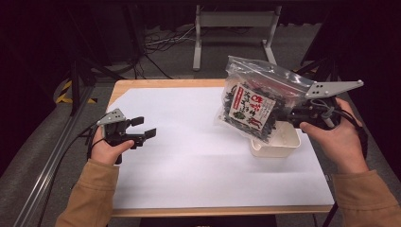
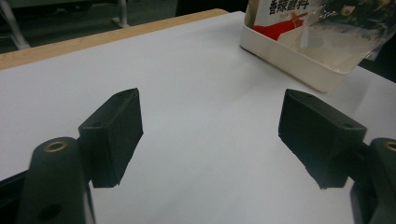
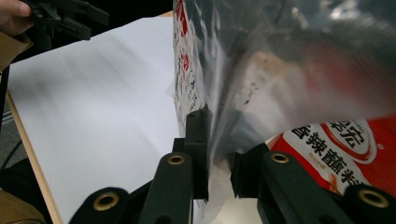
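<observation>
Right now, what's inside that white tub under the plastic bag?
Inside the white tub, the left gripper view shows a red-and-white packet standing at one end. The clear plastic bag, held in the right gripper, covers the rest.

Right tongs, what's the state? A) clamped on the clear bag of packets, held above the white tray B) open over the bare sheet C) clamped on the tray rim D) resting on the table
A: the right tongs pinch the clear bag, which hangs above the white tray; the left tongs stand open, holding nothing.
</observation>
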The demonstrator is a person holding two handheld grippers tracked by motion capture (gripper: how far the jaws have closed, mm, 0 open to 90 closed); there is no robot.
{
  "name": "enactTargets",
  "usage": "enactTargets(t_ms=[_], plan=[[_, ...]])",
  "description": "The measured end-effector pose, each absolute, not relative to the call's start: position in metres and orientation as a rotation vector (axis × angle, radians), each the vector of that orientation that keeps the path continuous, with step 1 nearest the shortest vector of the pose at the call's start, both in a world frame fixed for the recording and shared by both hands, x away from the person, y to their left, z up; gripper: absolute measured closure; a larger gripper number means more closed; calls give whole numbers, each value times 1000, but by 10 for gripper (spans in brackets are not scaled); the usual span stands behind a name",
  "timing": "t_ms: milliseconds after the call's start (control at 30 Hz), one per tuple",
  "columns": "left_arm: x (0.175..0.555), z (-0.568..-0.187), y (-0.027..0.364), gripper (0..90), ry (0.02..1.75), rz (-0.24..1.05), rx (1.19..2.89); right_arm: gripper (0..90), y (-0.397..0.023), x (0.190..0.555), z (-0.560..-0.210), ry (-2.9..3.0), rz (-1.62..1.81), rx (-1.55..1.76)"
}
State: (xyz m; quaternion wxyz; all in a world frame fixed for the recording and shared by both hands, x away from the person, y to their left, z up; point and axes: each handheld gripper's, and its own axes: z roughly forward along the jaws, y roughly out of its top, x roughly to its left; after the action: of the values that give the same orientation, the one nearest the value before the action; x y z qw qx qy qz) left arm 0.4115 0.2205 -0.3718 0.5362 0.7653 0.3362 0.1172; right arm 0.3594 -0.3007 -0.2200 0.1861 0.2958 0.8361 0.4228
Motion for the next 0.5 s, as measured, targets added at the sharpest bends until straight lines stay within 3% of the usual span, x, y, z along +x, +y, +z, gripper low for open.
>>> enactTargets(t_ms=[500], plan=[[412,-373,220,242,802,265,1834,794,-327,365,-207,2317,1161,875]])
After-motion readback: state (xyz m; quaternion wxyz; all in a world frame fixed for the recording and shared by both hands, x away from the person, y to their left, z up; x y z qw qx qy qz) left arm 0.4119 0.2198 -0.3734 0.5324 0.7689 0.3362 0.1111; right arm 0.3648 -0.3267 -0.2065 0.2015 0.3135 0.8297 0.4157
